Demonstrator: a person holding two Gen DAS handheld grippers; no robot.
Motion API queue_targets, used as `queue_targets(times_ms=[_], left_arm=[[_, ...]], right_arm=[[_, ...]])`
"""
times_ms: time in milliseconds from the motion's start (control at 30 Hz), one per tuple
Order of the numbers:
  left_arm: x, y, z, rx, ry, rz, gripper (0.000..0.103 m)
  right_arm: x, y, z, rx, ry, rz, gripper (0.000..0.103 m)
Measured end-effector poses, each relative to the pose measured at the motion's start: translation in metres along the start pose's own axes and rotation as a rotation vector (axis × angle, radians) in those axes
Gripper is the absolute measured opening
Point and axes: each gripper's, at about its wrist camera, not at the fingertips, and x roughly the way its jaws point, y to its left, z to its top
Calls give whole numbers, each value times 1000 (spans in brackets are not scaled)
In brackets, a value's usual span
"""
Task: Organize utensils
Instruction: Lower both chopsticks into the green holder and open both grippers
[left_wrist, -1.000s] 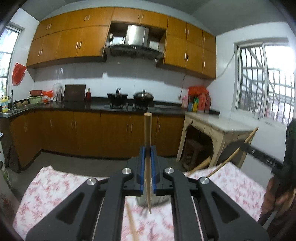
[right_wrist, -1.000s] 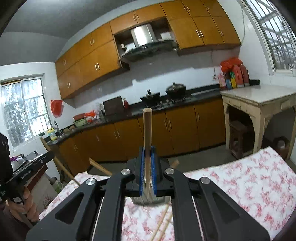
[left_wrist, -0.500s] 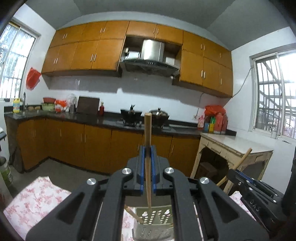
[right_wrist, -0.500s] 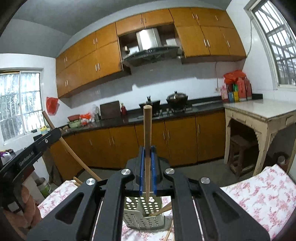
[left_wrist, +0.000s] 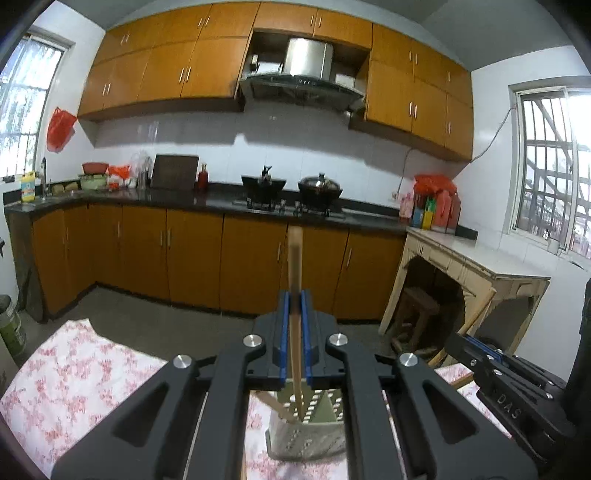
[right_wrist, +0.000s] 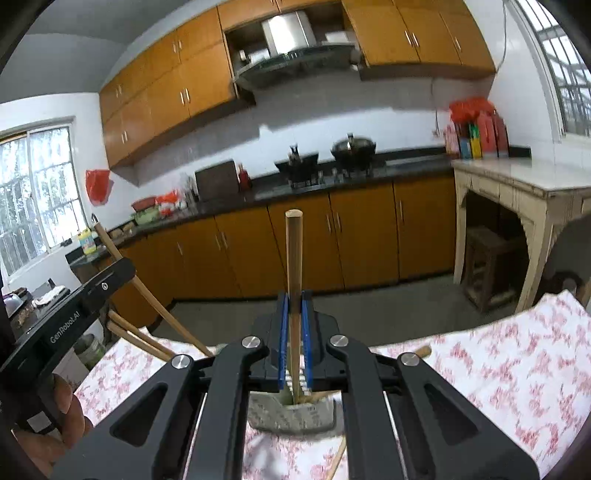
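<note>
Two chopsticks (left_wrist: 295, 314) (right_wrist: 294, 295), each upright between closed jaws.

Matt wooden chopstick (left_wrist: 295, 325), perforated plastic holder (left_wrist: 310, 432), floral cloth tablecloth (left_wrist: 74, 373).

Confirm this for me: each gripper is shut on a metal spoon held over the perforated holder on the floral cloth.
Wrong on one count: they are wooden chopsticks, not metal spoons. The left wrist view shows the left gripper shut on a chopstick above the holder; the right wrist view shows the right gripper shut on another. The floral cloth is right.
</note>
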Motion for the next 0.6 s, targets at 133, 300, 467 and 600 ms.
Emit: queue_targets(times_ms=[133, 300, 467, 600], left_arm=[[-6, 6, 3, -1, -4, 11, 24], [-23, 14, 7, -13, -13, 19, 29], [-56, 29, 5, -27, -18, 15, 36], [-89, 50, -11, -29, -1, 21, 44]], right_arm=[[-6, 2, 1, -4, -3, -10, 10], [-20, 6, 5, -11, -28, -19, 16], [-54, 7, 9, -40, -76, -20, 16], [-89, 5, -2, -73, -81, -4, 16]])
